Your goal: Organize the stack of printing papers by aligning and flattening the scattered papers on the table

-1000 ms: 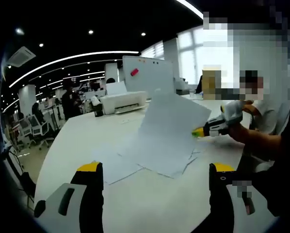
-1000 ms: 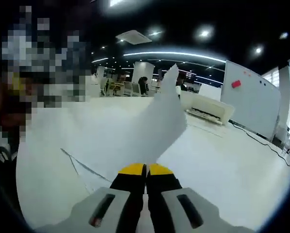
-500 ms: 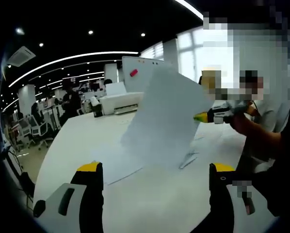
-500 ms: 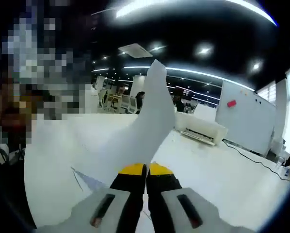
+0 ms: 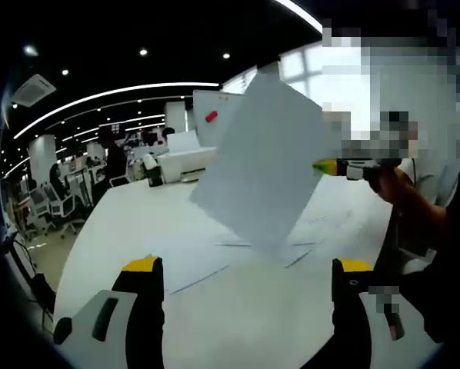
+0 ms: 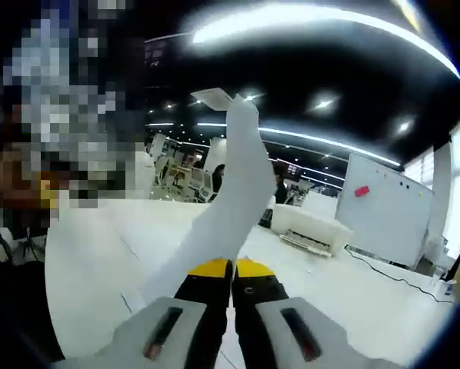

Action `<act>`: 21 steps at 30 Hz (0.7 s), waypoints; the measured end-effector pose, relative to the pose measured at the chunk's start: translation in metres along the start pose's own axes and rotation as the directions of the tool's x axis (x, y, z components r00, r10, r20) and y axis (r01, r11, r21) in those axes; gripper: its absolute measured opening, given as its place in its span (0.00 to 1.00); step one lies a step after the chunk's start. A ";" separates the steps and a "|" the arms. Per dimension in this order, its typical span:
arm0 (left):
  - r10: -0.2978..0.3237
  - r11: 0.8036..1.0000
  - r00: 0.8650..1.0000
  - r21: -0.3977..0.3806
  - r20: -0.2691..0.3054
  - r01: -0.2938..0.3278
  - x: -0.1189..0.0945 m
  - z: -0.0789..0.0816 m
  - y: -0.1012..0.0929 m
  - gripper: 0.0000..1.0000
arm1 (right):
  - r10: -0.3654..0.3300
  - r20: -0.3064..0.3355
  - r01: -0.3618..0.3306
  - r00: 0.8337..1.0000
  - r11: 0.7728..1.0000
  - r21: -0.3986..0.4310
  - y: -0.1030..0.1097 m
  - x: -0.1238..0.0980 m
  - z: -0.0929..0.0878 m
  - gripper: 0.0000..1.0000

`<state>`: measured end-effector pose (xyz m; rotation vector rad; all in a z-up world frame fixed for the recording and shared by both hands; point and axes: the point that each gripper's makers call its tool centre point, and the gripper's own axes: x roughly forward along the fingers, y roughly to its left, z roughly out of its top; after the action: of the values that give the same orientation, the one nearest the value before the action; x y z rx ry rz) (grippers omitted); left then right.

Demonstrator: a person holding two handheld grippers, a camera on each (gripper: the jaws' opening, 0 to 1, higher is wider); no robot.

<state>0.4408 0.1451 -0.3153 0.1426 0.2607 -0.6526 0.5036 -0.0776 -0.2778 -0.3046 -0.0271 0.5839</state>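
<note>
A white sheet of paper (image 5: 265, 161) hangs in the air above the table, pinched at its right edge by my right gripper (image 5: 326, 166), which enters from the right. In the right gripper view the same sheet (image 6: 226, 215) rises from between the shut yellow-tipped jaws of that right gripper (image 6: 231, 267). Other sheets (image 5: 191, 257) lie scattered flat on the white table (image 5: 122, 223) under it. My left gripper (image 5: 245, 265) is held low over the near table edge, jaws wide apart, nothing between them.
A white printer (image 5: 185, 160) and a whiteboard (image 5: 215, 115) stand at the table's far end; both show again as the printer (image 6: 311, 229) and whiteboard (image 6: 380, 207). A person's arm (image 5: 415, 211) holds the right gripper. Office chairs (image 5: 49, 204) stand to the left.
The right gripper has lifted the sheet higher, clear of the papers on the table. The left gripper has stayed where it was, still open.
</note>
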 end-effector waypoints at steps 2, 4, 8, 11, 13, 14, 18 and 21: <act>-0.001 1.000 1.000 0.001 0.000 0.001 0.000 0.000 0.000 0.93 | 0.004 0.010 -0.004 1.000 1.000 -0.007 0.002 -0.002 0.004 0.00; -0.001 1.000 1.000 0.001 0.002 0.001 0.000 0.001 0.000 0.93 | 0.007 0.015 -0.007 1.000 1.000 -0.015 0.002 -0.003 0.009 0.00; -0.002 1.000 1.000 0.003 0.006 0.002 0.000 0.002 -0.001 0.93 | 0.027 0.038 -0.027 0.999 1.000 -0.007 0.004 -0.009 0.021 0.00; -0.007 1.000 1.000 0.002 0.009 0.007 0.000 0.003 -0.002 0.93 | 0.051 0.072 -0.053 0.996 0.998 0.028 0.006 -0.014 0.033 0.00; -0.011 1.000 1.000 -0.004 0.013 0.011 -0.001 0.004 -0.002 0.93 | 0.052 0.080 -0.054 0.995 0.998 0.025 0.006 -0.017 0.039 0.00; -0.011 1.000 1.000 -0.004 0.014 0.011 -0.001 0.004 -0.002 0.93 | 0.049 0.082 -0.051 0.995 0.999 0.019 0.006 -0.018 0.040 0.00; -0.009 1.000 1.000 -0.004 0.013 0.009 -0.002 0.004 -0.002 0.93 | 0.048 0.087 -0.049 0.995 0.999 0.006 0.008 -0.021 0.046 0.00; -0.009 1.000 1.000 -0.006 0.017 0.009 -0.002 0.004 -0.002 0.93 | 0.055 0.094 -0.056 0.994 0.998 0.006 0.011 -0.023 0.049 0.00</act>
<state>0.4387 0.1433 -0.3114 0.1303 0.2476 -0.6619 0.4729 -0.0675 -0.2328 -0.2697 -0.1073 0.6529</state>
